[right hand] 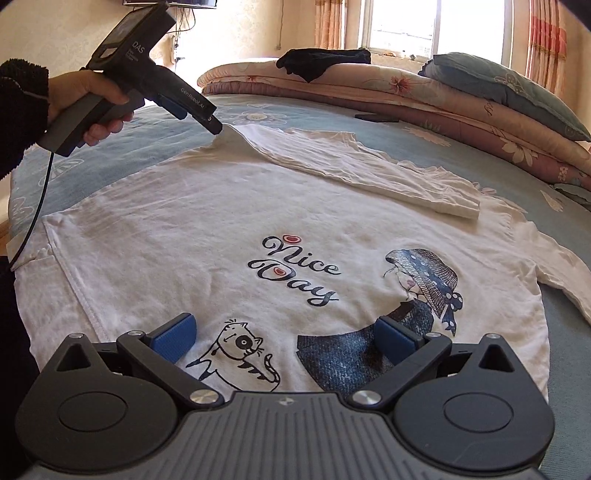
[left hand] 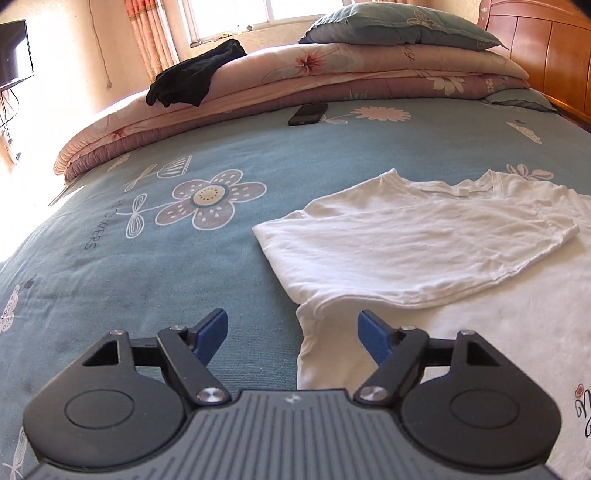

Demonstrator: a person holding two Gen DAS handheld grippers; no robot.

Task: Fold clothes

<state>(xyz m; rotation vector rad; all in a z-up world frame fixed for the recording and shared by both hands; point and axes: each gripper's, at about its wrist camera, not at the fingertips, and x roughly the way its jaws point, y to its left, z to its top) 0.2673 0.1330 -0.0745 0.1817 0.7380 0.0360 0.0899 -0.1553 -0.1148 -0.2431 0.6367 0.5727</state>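
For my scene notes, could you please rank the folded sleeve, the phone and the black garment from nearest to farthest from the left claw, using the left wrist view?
Measured from the left claw:
1. Folded sleeve, ahead and right, lying on the white T-shirt.
2. Phone, farther ahead on the bedspread.
3. Black garment, farthest, upper left on the folded quilts.

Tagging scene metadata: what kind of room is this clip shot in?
A home bedroom, most likely. The white T-shirt lies on a bed with a blue flowered sheet; folded quilts and a pillow are stacked by a wooden headboard, with a curtained window behind.
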